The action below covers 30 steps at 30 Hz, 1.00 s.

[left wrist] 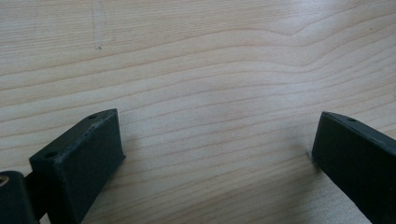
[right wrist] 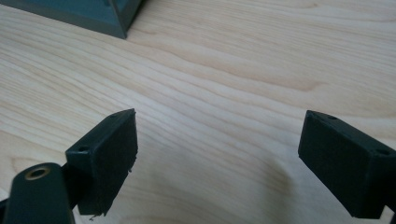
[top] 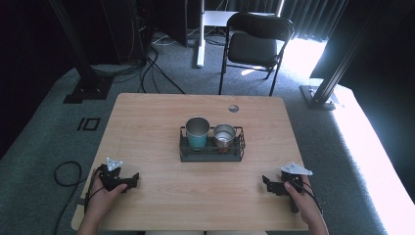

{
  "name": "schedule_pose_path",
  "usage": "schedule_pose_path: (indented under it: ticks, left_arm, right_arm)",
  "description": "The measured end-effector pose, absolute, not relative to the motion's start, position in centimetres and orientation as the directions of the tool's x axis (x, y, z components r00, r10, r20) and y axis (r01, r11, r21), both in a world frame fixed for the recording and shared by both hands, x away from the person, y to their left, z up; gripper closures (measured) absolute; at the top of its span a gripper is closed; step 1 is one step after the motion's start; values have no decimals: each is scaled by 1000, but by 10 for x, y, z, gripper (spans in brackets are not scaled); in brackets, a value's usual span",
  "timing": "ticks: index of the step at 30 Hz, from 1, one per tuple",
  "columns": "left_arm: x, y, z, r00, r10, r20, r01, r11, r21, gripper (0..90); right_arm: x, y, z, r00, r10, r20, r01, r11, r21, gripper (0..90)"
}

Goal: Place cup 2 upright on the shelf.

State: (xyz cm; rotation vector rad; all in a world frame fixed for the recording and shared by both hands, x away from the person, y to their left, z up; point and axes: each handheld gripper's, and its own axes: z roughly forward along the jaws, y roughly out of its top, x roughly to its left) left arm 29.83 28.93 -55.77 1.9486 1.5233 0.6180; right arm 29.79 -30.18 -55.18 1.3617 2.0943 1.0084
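Observation:
A dark wire tray [top: 210, 152] sits mid-table and holds two metal cups: a teal one [top: 197, 133] on the left and a copper-toned one [top: 224, 136] on the right. My left gripper [top: 132, 180] rests on the table near its front left corner, jaws wide apart over bare wood [left wrist: 215, 140]. At the front right my right gripper [top: 267, 183] lies likewise open, nothing between its jaws [right wrist: 217, 154]. A corner of the tray [right wrist: 93, 16] shows at the top left of the right gripper view. Both grippers are well short of the tray.
The wooden table [top: 147, 122] has a round cable hole [top: 233, 108] near its far edge. A black folding chair [top: 254, 44] stands beyond it. Black frame posts [top: 83, 73] rise at both far sides, and cables lie on the grey carpet.

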Motion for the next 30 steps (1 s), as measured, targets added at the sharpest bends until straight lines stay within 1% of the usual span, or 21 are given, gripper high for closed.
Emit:
schedule_pose_path:
  ticks: [7,11,16,21,30]
  left_arm:
    - [298,289,-558,239,971,5,700,-176,692,25]
    - [298,289,-558,239,971,6,700,-176,692,25]
    - [298,289,-558,239,971,5,700,-176,692,25]
    - [298,289,-558,239,971,6,700,-177,692,25]
    - [298,289,-558,239,971,6,700,-176,692,25]
  right_arm:
    - [289,-310,-558,-374,927,32,620,224,752,116]
    - [284,-314,-558,-349,936,38,622,202,757,116]
    - [281,-314,-559,-366,930,30,644,230,729,115]
    - [280,-312,-559,-356,934,3,644,243,725,115]
    - [280,-311,-559,-350,937,7,648,237,724,113]
